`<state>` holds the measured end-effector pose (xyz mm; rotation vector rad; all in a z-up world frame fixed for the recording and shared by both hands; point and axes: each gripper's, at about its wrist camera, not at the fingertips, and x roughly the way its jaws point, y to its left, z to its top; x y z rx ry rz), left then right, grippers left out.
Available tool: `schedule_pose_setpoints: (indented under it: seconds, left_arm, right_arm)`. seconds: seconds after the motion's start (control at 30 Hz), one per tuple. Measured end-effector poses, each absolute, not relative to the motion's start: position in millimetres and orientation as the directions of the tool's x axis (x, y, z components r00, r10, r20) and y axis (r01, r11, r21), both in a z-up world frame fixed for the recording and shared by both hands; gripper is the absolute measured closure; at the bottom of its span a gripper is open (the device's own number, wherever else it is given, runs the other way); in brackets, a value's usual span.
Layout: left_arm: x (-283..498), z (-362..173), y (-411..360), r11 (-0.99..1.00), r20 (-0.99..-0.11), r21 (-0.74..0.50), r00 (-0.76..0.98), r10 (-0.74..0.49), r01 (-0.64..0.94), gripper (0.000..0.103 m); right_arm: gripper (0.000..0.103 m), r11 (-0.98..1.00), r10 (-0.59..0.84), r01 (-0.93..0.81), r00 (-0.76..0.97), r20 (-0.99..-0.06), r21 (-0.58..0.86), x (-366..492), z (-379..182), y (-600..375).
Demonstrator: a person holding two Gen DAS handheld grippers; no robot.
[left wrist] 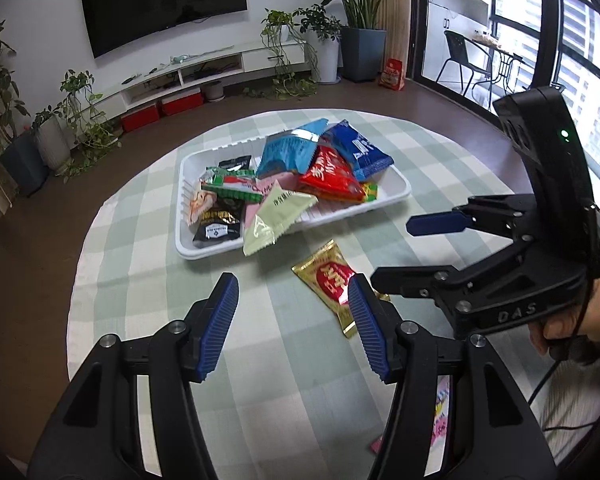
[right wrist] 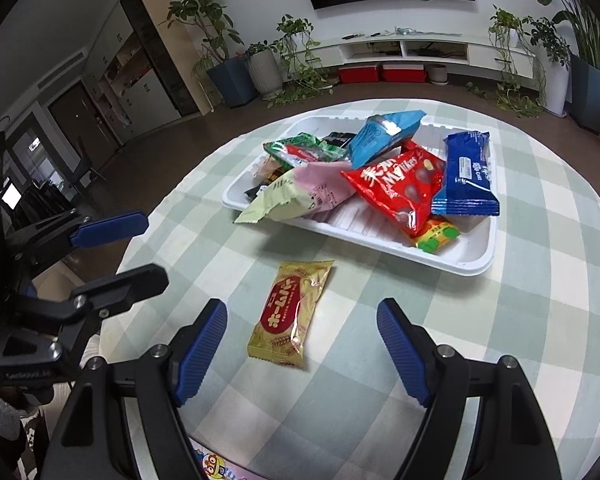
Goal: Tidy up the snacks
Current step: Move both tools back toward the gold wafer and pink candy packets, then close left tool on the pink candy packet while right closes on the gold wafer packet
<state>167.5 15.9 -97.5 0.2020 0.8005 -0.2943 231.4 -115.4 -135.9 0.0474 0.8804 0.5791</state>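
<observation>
Spread and empty above the checked desk [right wrist: 540,240]: left gripper [left wrist: 294,304] and right gripper [right wrist: 300,330], over gold snack packet [right wrist: 290,314] near heaped white tray [right wrist: 460,258]

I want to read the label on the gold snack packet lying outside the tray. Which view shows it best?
The right wrist view: the gold packet lies whole and unobstructed. In the left wrist view, a finger covers part of it.

Partly hidden behind a blue-padded finger [left wrist: 366,320]: gold-and-red foil snack packet [left wrist: 327,280]. Cut off at bottom edge: pink cartoon-printed wrapper [right wrist: 214,465]. Buried under other packets: black sachet [right wrist: 340,137].
</observation>
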Motion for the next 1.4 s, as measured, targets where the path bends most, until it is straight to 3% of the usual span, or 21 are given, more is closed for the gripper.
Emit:
schedule_pose_setpoints:
  seconds: [1.13,1.23,1.3,1.4]
  left_arm:
    - [120.8,-129.1,34.0,0.935,-0.774,0.049,0.605,-0.187,0.351,0.048]
    - [117.3,-131.2,33.7,0.933,-0.777,0.047,0.6,-0.191,0.358,0.048]
    - [115.4,-133.5,32.7,0.929,-0.781,0.047,0.593,-0.196,0.368,0.048]
    - [112.3,-137.6,28.4,0.918,-0.789,0.049,0.578,-0.205,0.393,0.048]
  right_arm:
    - [0.018,0.852,0.304,-0.524,0.479,-0.823,0.01,241.3,-180.6,-62.6]
    - [0.024,0.848,0.29,-0.53,0.49,-0.822,-0.016,239.5,-180.5,-62.7]
    - [0.04,0.85,0.296,-0.527,0.491,-0.82,-0.009,239.0,-178.1,-66.5]
    - [0.051,0.851,0.323,-0.525,0.478,-0.817,0.029,240.1,-175.7,-72.0]
